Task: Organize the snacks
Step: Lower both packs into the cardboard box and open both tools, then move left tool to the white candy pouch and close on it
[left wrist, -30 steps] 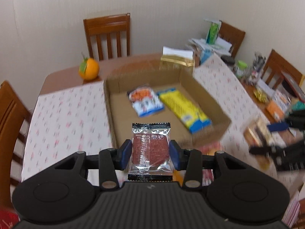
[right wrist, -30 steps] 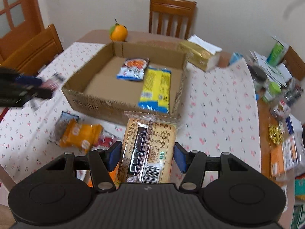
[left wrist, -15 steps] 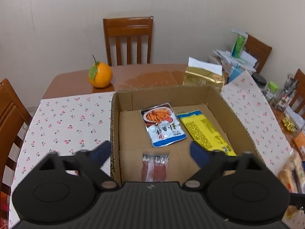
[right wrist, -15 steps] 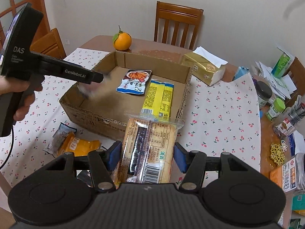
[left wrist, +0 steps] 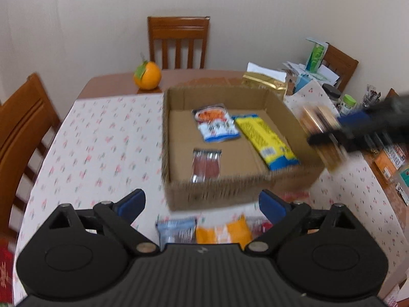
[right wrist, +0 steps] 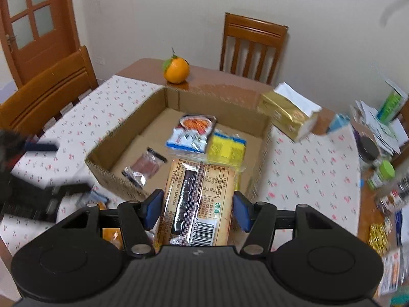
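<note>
A cardboard box (left wrist: 179, 97) (right wrist: 107, 158) on the table holds a blue-white snack bag (left wrist: 216, 124) (right wrist: 193, 133), a yellow pack (left wrist: 265, 138) (right wrist: 226, 148) and a small red meat-snack packet (left wrist: 205, 165) (right wrist: 145, 166). My left gripper (left wrist: 202, 204) is open and empty, just in front of the box. Loose snacks (left wrist: 202, 231), blue and orange, lie under it. My right gripper (right wrist: 195, 208) is shut on a tan cracker pack (right wrist: 196, 202) and holds it at the box's near right corner. It shows blurred in the left wrist view (left wrist: 340, 133).
An orange (left wrist: 147, 74) (right wrist: 177, 70) sits behind the box. A gold tissue pack (left wrist: 264, 83) (right wrist: 288, 115) lies at its far right corner. Jars, papers and more packets (right wrist: 378, 158) crowd the right table edge. Wooden chairs (left wrist: 179, 41) stand around.
My left gripper let go of the red packet into the box, opened and drew back toward me. My right gripper moved forward with the cracker pack to the box.
</note>
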Demonstrator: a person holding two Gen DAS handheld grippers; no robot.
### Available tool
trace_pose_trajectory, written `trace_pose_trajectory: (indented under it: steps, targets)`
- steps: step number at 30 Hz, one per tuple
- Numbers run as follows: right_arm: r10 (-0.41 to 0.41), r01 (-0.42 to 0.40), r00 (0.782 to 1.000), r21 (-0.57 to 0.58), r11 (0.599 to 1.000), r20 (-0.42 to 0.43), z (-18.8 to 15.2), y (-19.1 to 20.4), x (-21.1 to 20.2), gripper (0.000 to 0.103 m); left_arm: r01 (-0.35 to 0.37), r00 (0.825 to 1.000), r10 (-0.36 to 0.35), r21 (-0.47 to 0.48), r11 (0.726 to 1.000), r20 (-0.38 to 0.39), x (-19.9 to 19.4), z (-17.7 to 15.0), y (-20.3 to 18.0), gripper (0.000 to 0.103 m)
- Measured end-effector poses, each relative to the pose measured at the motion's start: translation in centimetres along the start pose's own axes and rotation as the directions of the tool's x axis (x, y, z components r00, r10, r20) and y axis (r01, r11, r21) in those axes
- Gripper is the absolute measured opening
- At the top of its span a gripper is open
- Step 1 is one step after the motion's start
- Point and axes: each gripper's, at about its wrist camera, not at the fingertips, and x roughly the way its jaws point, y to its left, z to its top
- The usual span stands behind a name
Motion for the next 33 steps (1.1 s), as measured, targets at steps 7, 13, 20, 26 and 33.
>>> trace_pose_trajectory:
  steps: [7, 13, 20, 26, 33]
  targets:
    - [0.043, -0.043, 0.999, -0.016, 0.999, -0.016, 3.8, 1.0, 4.5, 0.063, -0.083, 0.997, 0.082, -0.026, 0.996, -0.01, -2.2, -2.7, 1.1, 0.095]
    - [0.048, -0.05, 0.997, -0.023, 0.999, -0.053, 4.8, 2.1, 8.0, 0.064, -0.149, 0.989, 0.148, -0.078, 0.986, -0.022, -3.7, -4.1, 2.9, 0.095]
    - [0.018, -0.018, 1.0, -0.024, 1.0, 0.0, 4.3, 2.5, 7.1, 0.103, -0.177, 0.984, 0.174, -0.112, 0.978, -0.034, -4.3, -4.9, 4.2, 0.095]
    - [-0.025, 0.026, 1.0, -0.068, 0.997, 0.019, 2.7, 3.4, 4.4, 0.103, -0.164, 0.986, 0.162, -0.101, 0.981, -0.027, -4.1, -4.9, 3.9, 0.096]
    - [-0.064, 0.063, 0.998, -0.037, 0.997, -0.025, -1.7, 4.2, 2.4, 0.103, -0.125, 0.992, 0.123, -0.064, 0.99, -0.039, -3.5, -5.3, 3.1, 0.096]
